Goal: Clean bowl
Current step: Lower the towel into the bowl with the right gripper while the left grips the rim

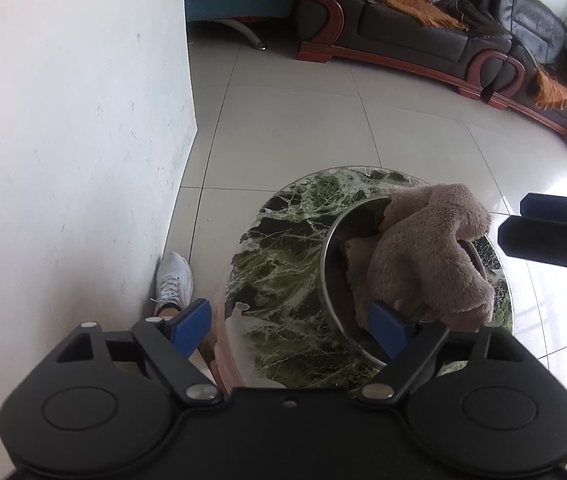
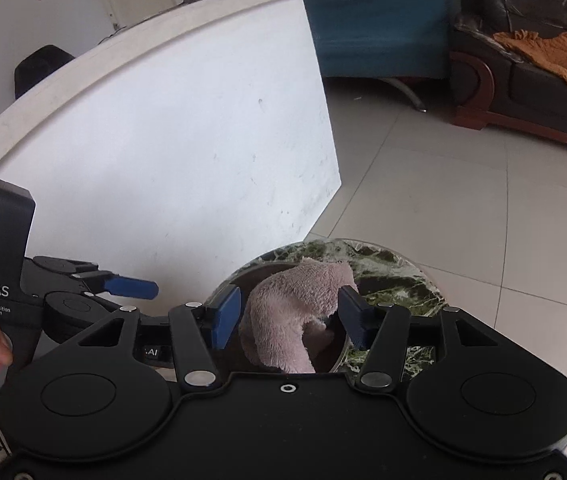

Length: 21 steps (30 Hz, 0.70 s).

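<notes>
Both grippers, left [image 1: 289,326] and right [image 2: 289,318], gape unloaded around cloth [image 1: 427,256] draped over bowl [image 1: 333,256] rim.

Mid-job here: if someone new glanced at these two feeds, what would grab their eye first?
The fluffy cloth heaped in the metal bowl, spilling over its rim, on the round green marble table. Next, the right tongs straddling that cloth with pads apart, and the left tongs open at the bowl's near edge.
</notes>
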### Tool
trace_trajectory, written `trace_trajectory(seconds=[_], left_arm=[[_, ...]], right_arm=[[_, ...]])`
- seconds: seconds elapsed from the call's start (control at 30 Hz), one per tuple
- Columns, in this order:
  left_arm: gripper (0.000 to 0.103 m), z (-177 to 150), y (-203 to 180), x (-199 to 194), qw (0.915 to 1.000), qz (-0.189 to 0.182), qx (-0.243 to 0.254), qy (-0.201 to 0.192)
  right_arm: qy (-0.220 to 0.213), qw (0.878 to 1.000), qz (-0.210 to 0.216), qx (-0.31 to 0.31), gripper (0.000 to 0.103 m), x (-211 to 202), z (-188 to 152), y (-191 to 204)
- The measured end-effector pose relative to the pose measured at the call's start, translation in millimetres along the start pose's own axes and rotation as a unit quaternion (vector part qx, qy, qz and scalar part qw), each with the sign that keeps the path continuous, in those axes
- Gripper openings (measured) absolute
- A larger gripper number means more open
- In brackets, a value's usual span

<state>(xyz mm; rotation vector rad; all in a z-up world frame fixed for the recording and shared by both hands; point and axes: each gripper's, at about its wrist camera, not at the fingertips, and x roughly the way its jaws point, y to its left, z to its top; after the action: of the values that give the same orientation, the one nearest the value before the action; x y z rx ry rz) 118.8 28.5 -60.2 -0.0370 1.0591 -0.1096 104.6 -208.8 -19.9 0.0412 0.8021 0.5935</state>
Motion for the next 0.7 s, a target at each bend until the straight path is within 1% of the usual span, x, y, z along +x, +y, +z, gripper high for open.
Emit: trace_trajectory(seconds=[0.03,0.13,0.17,0.2,0.33,0.4,0.5,0.6,0.7], left_arm=[[0.066,0.3,0.1,0.6,1.0,0.0,0.0,0.003],[0.064,0.9,2.1,3.3,0.9998,-0.007,-0.014,0.013],[0.059,1.3,1.8,3.7,0.9998,-0.009,-0.015,0.012],[0.057,1.6,0.7,4.3,0.9998,-0.011,-0.014,0.01],[0.056,1.6,-4.3,6.6,0.9998,-0.02,-0.007,0.003],[0.056,1.0,-7.0,7.6,0.9992,-0.039,-0.009,-0.007],[0.056,0.9,-9.3,9.2,0.9985,-0.051,-0.015,-0.012],[0.056,0.6,-12.3,12.1,0.9986,-0.049,-0.013,-0.014],[0.056,0.8,-12.7,15.1,0.9989,-0.045,-0.013,-0.005]], right_arm=[[-0.001,1.0,0.0,0.002,0.053,2.6,0.1,-0.7],[-0.003,1.0,0.004,0.009,0.053,7.1,-2.2,-3.9],[-0.003,1.0,0.004,0.01,0.053,8.3,-3.3,-3.8],[-0.003,1.0,0.004,0.01,0.053,9.5,-4.5,-3.8],[-0.002,1.0,0.004,0.021,0.053,11.3,-11.2,-6.1],[-0.002,1.0,0.0,0.025,0.053,10.3,-13.8,-6.5],[-0.002,1.0,-0.002,0.028,0.053,10.1,-16.3,-6.7],[-0.001,1.0,-0.005,0.03,0.053,10.0,-18.7,-6.3],[-0.003,0.999,-0.006,0.031,0.053,9.9,-19.5,-6.2]])
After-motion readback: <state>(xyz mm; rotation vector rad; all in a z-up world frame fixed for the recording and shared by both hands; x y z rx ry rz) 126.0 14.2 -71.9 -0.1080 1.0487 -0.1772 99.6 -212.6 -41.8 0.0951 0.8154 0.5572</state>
